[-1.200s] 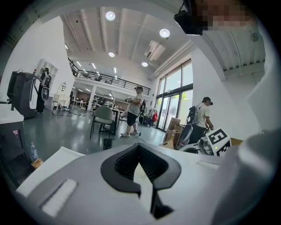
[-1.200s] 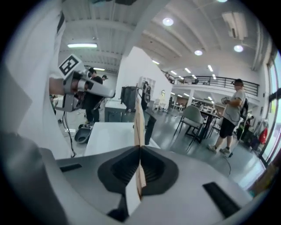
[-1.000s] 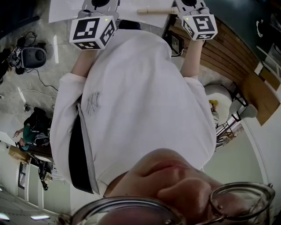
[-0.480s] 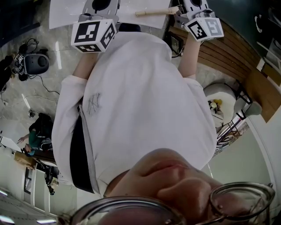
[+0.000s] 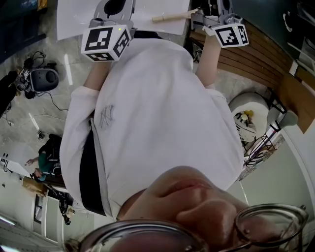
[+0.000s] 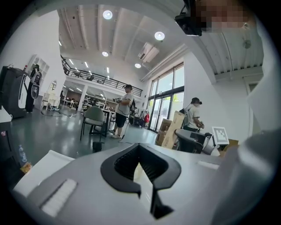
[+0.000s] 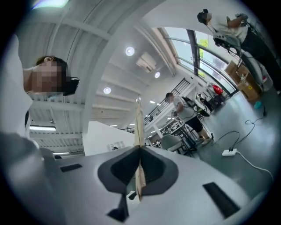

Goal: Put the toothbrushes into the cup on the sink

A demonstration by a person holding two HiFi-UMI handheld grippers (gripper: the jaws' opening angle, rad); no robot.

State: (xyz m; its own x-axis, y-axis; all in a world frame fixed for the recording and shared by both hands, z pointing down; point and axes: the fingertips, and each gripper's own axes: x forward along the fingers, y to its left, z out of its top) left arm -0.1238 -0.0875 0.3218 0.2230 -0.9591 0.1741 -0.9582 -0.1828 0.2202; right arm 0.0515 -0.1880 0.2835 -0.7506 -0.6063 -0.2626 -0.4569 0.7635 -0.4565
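A pale wooden toothbrush (image 5: 172, 16) lies level across the top of the head view, and my right gripper (image 5: 201, 14) is shut on its right end. In the right gripper view the toothbrush (image 7: 138, 121) stands as a thin stick pinched between the dark pads, rising past my right gripper (image 7: 139, 148). My left gripper (image 5: 115, 6) is at the top left, above its marker cube (image 5: 106, 42). In the left gripper view, my left gripper (image 6: 138, 146) has its tips together and nothing sticks out past them. No cup or sink shows in any view.
A white slab (image 5: 74, 19) lies beyond the grippers. The person's white shirt (image 5: 152, 123) fills the head view. Wooden slats (image 5: 256, 54) run at the right; a device with cables (image 5: 42, 76) sits at the left. A chair (image 6: 93, 117), boxes (image 6: 173, 127) and a standing person (image 6: 125, 110) are in the hall.
The right gripper has shifted slightly right and up with the toothbrush, which now tilts a little up at its right end. The left gripper has barely moved.
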